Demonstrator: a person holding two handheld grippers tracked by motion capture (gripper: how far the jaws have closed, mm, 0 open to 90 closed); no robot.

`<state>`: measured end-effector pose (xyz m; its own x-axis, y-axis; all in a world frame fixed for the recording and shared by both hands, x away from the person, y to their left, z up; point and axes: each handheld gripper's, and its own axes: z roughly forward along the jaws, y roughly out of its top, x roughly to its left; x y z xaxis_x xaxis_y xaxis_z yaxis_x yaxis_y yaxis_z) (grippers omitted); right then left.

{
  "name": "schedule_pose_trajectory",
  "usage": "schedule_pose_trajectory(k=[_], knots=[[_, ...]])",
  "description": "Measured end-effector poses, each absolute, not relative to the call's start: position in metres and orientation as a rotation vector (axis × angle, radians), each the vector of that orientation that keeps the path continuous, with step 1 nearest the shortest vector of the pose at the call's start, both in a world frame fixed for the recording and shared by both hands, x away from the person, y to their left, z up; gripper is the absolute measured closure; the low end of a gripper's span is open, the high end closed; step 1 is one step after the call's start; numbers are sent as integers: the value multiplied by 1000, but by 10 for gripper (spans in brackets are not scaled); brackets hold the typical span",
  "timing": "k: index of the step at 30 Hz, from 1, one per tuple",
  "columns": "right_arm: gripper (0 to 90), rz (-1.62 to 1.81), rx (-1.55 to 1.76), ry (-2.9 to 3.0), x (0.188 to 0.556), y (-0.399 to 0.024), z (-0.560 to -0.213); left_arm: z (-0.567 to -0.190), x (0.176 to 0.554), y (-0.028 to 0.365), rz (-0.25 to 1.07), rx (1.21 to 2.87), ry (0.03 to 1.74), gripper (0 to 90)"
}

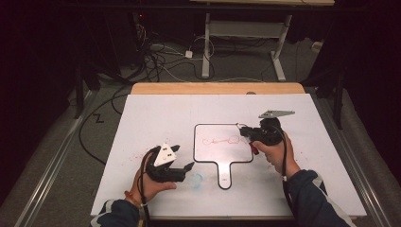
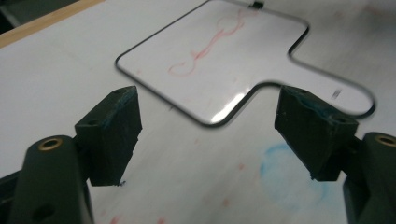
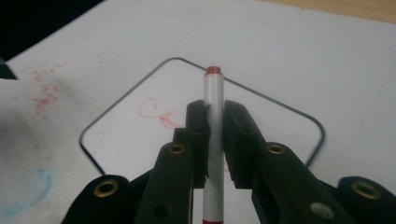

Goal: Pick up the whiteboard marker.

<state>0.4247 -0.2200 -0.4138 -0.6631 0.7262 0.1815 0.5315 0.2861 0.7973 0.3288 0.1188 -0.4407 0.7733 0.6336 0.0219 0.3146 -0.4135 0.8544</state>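
The right gripper has its fingers clamped on a white marker with a red cap, held over the small paddle-shaped whiteboard with a black rim on the white counter, seemingly for drawing the red scribble. The left gripper hovers beside the board's handle, fingers wide and empty. The marker's lower end is cut off

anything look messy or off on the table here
Yes: a smudged blue ring and scattered red specks stain the white table cover beside the small whiteboard, off the board where the red scribble is.
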Motion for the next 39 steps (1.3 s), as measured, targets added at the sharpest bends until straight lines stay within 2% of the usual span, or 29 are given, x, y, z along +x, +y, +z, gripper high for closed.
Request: schedule_pose_trajectory(k=[5,8,9,10,24,25,30,39], knots=[[814,1422,1058,2296,401,-203,-412,-429,339,84,289,1940,685,251],[815,1445,1031,2286,395,-197,-412,-426,341,72,264,1928,677,262],[815,1490,994,2278,390,-192,-412,-428,339,57,211,1809,737,265],[815,1490,987,2273,388,-190,-411,-426,343,55,228,1914,663,269],[815,1601,882,2243,370,-174,-413,-432,353,29,138,1893,686,422],[815,1601,882,2243,370,-174,-413,-433,353,29,138,1890,686,422],[815,1602,858,2236,367,-172,-413,-434,354,30,146,1898,683,535],[814,1606,856,2232,364,-171,-414,-435,354,31,197,1919,677,587]])
